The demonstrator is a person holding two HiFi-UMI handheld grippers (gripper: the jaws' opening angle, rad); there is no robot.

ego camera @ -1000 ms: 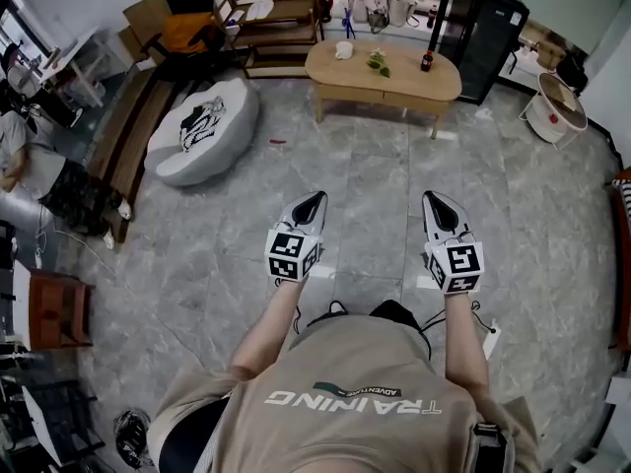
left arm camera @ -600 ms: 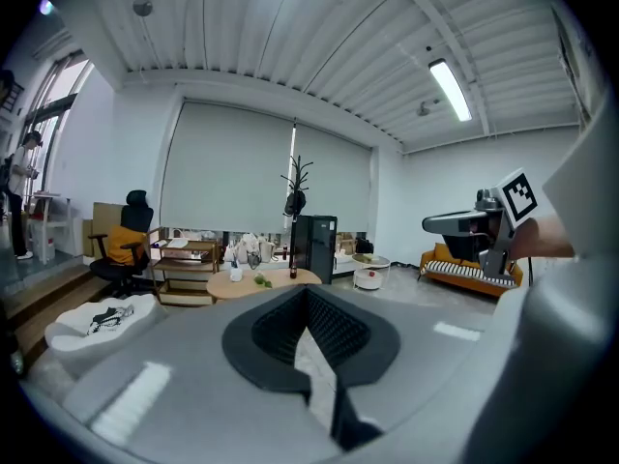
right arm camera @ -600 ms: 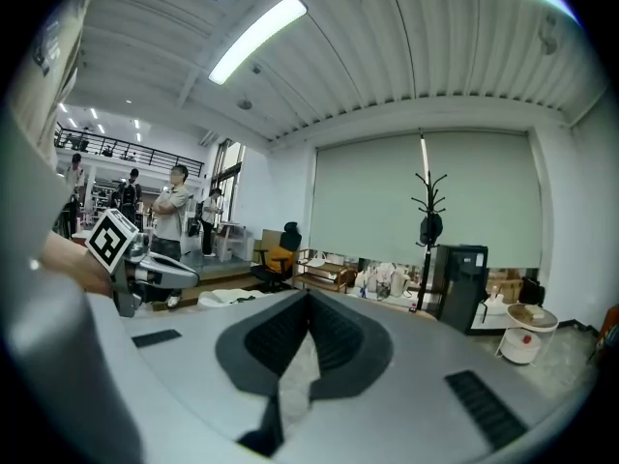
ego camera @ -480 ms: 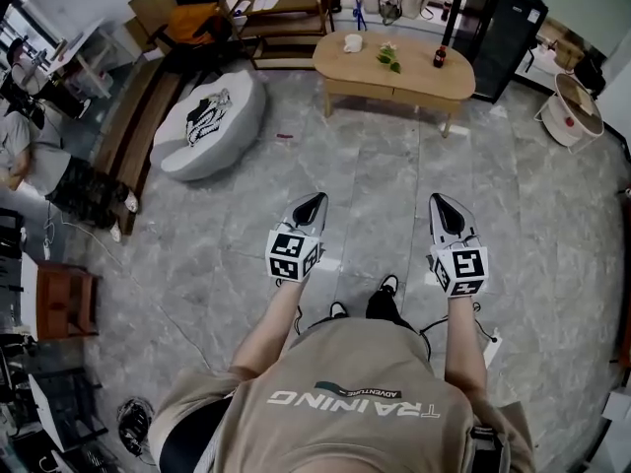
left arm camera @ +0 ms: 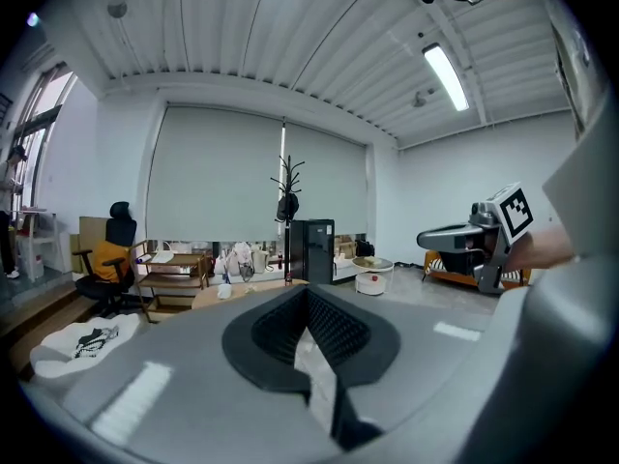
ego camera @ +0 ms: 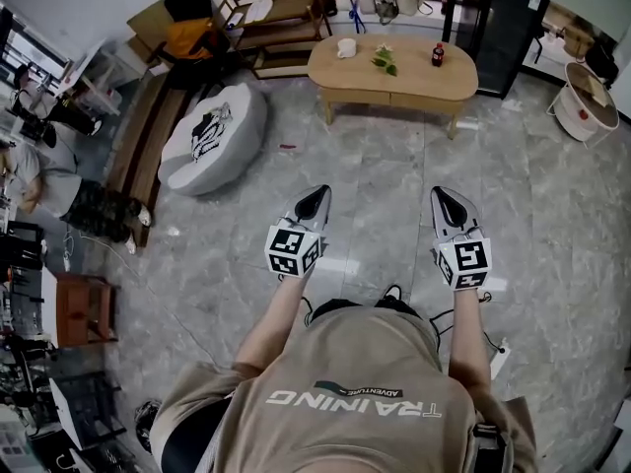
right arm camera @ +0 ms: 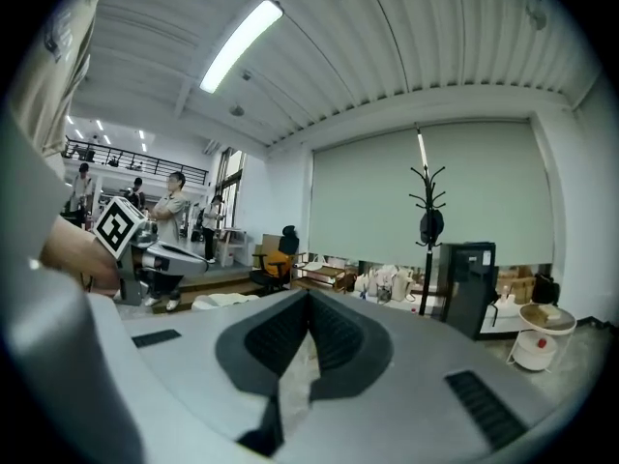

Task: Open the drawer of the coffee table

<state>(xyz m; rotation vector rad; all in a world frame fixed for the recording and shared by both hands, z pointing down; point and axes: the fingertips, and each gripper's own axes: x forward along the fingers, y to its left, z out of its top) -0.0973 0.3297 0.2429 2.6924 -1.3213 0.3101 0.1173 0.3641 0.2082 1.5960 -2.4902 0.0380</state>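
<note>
Left gripper (ego camera: 315, 200): jaws pressed together, nothing between them; you hold it low in front of you, pointing ahead.
Right gripper (ego camera: 446, 201): jaws likewise pressed together and empty; level with the left one, beside it.
Table (ego camera: 409, 79): straight ahead of both grippers, well apart from them, with open floor (ego camera: 375, 166) between.
Long axis: runs left to right, across the way your grippers point; the long front side faces you.
Drawer (ego camera: 424, 100): in that front side, just under the top. A line splits the front into two panels. No handle can be made out from here.
Nearer hand: neither, clearly. Your left lines up with the table's left end, your right with the right panel.
Look: pale wood, oval top. A cup (ego camera: 345, 47), a plant (ego camera: 383, 60) and a bottle (ego camera: 437, 55) stand on it.
Step (judged): the approach; the drawer is not yet touched.
Next (judged): close the gap, then part one pair of jaws for the drawer front.
</note>
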